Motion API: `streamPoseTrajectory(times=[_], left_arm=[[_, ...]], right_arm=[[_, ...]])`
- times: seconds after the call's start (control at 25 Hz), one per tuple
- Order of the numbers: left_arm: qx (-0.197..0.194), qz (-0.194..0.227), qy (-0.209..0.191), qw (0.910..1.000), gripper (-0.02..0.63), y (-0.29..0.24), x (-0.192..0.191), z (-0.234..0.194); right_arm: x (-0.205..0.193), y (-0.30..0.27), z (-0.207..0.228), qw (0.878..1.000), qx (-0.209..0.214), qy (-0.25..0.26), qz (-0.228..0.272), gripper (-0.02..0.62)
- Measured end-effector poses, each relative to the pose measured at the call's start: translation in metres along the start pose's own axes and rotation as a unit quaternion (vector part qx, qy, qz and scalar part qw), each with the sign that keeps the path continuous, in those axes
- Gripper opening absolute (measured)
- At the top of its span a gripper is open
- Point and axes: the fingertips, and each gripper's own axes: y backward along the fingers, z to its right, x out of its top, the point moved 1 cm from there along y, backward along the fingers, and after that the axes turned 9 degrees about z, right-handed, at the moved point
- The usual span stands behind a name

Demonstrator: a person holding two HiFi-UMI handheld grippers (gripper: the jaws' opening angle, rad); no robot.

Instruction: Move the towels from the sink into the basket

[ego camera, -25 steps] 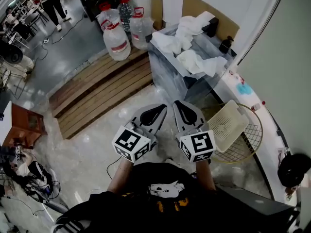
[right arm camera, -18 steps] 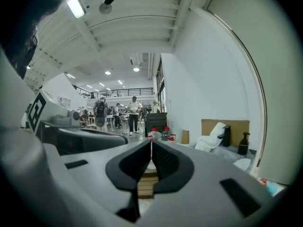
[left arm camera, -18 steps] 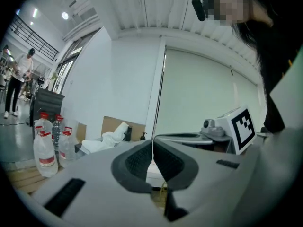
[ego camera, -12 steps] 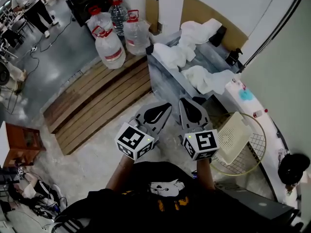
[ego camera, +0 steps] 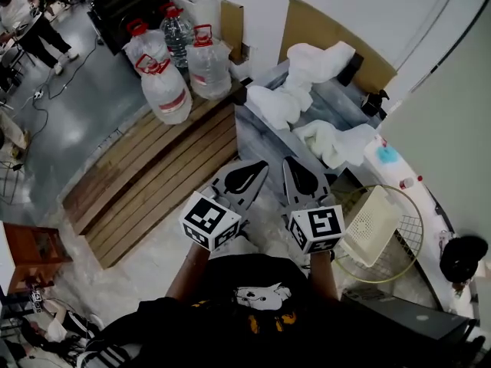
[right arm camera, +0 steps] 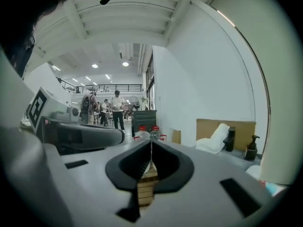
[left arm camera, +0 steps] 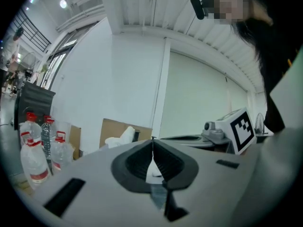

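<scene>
Several white towels lie on the grey marble sink: a heap at its far side by the black tap, and a second towel nearer the right end. The round wire basket stands on the floor at the right with a cream perforated insert in it. My left gripper and right gripper hang side by side in front of the sink, apart from the towels, both shut and empty. The left gripper view shows the heap far off. The right gripper view shows it too.
Three big water bottles stand on a wooden pallet left of the sink. Cardboard leans on the wall behind it. A soap dispenser sits at the sink's right end. A white ledge runs past the basket. People stand far left.
The head view has shifted, so the sink, bottles and basket sit a little lower in the picture. Both grippers stay shut, side by side, in the same place.
</scene>
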Motion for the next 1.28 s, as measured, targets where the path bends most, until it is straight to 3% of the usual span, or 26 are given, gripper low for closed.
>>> streamPoseTrajectory(times=[0.32, 0.64, 0.68, 0.76, 0.88, 1.12, 1.28], left_arm=[[0.001, -0.005, 0.020, 0.9998, 0.012, -0.015, -0.009, -0.033], [0.029, -0.019, 0.018, 0.9992, 0.012, -0.043, -0.015, -0.082], [0.033, -0.023, 0.015, 0.9991, 0.012, -0.049, -0.016, -0.090], [0.039, -0.026, 0.009, 0.9988, 0.012, -0.065, -0.015, -0.106], [0.047, -0.022, -0.001, 0.9987, 0.012, -0.091, -0.010, -0.128], [0.063, -0.039, -0.009, 0.9972, 0.012, -0.126, -0.013, -0.157], [0.077, -0.059, -0.004, 0.9952, 0.012, -0.133, -0.022, -0.172]], right_arm=[[-0.011, -0.034, 0.020, 1.000, -0.005, 0.015, -0.019, 0.011], [-0.037, -0.092, 0.062, 1.000, -0.003, 0.007, -0.030, 0.016], [-0.044, -0.102, 0.069, 0.999, 0.004, 0.010, -0.038, 0.044], [-0.066, -0.123, 0.082, 0.997, 0.020, 0.017, -0.067, 0.195], [-0.100, -0.153, 0.101, 0.992, 0.041, 0.039, -0.116, 0.308], [-0.153, -0.202, 0.127, 0.975, 0.076, 0.085, -0.193, 0.385], [-0.188, -0.222, 0.139, 0.954, 0.093, 0.124, -0.258, 0.402]])
